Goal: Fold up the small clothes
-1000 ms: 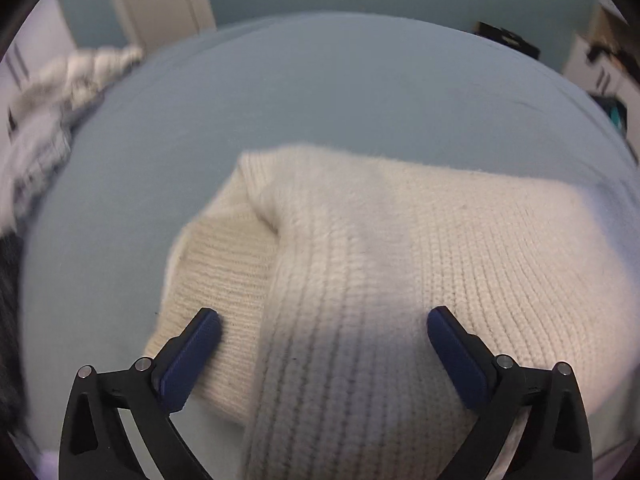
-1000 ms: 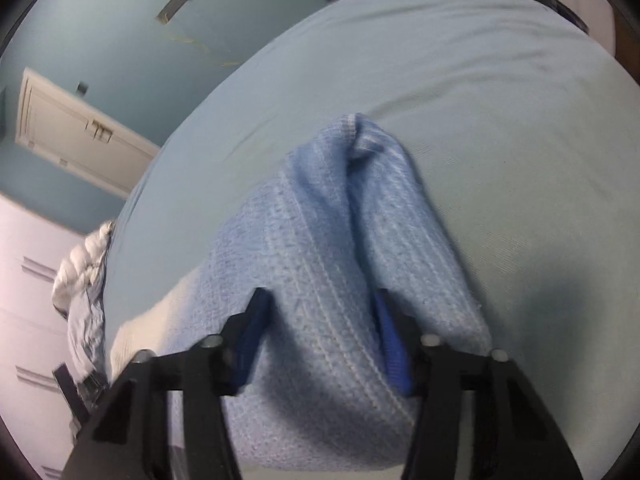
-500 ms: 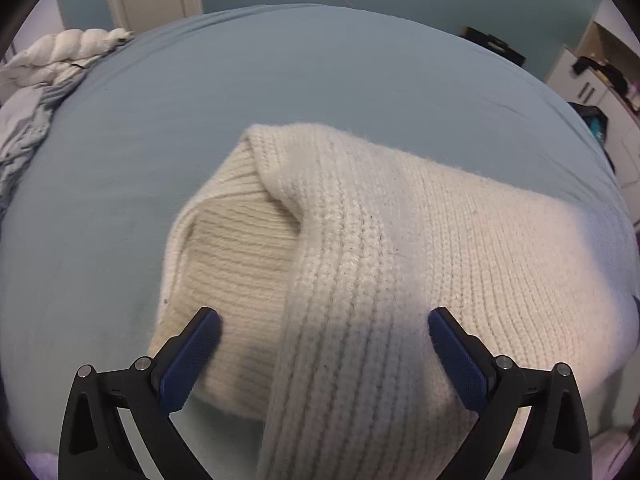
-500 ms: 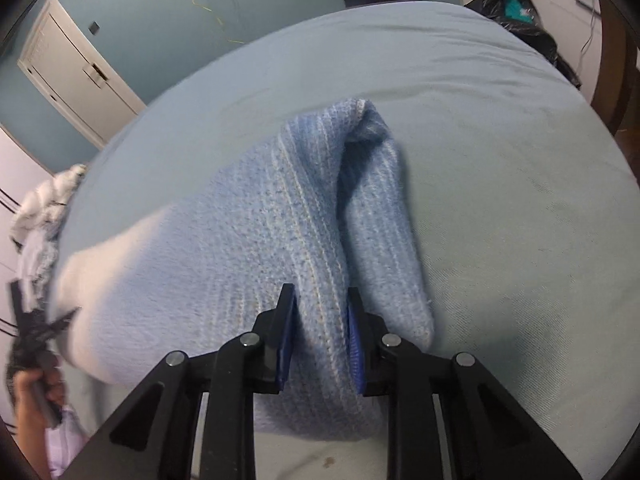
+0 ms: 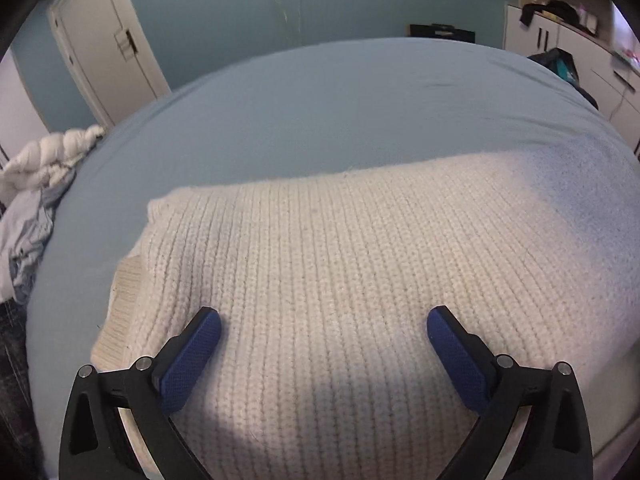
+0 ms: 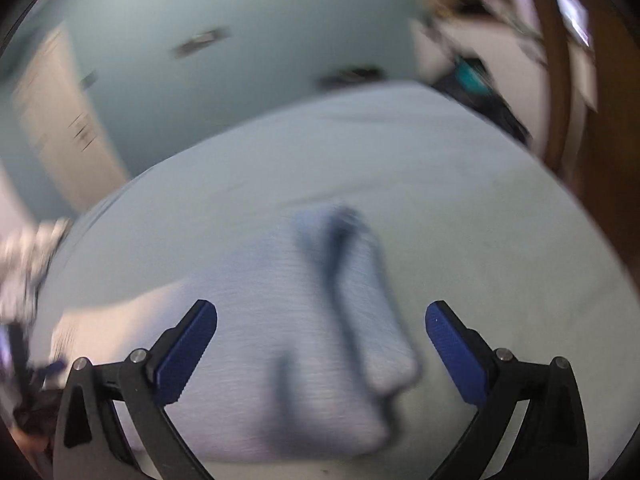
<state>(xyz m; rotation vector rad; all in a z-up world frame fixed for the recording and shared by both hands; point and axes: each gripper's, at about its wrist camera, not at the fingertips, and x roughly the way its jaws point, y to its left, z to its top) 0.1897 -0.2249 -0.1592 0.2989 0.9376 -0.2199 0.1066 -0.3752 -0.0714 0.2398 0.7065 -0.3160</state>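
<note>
A knitted sweater, cream on the left and pale blue on the right, lies folded on the light blue bed (image 5: 340,92). In the left wrist view its cream part (image 5: 320,264) lies flat and fills the middle. My left gripper (image 5: 323,326) is open and empty just above it. In the blurred right wrist view the blue part (image 6: 312,320) lies in a bunched fold with a dark crease. My right gripper (image 6: 321,320) is open above it and holds nothing.
A heap of white and grey bedding (image 5: 36,196) lies at the bed's left edge. A white door (image 5: 108,48) stands at the back left. White cabinets with dark items (image 5: 568,40) stand at the back right. A brown wooden post (image 6: 580,120) rises to the right.
My right gripper has opened and let go of the blue fold, which has dropped onto the bed. The cream part has gone from bunched to flat. Both cameras have tilted up.
</note>
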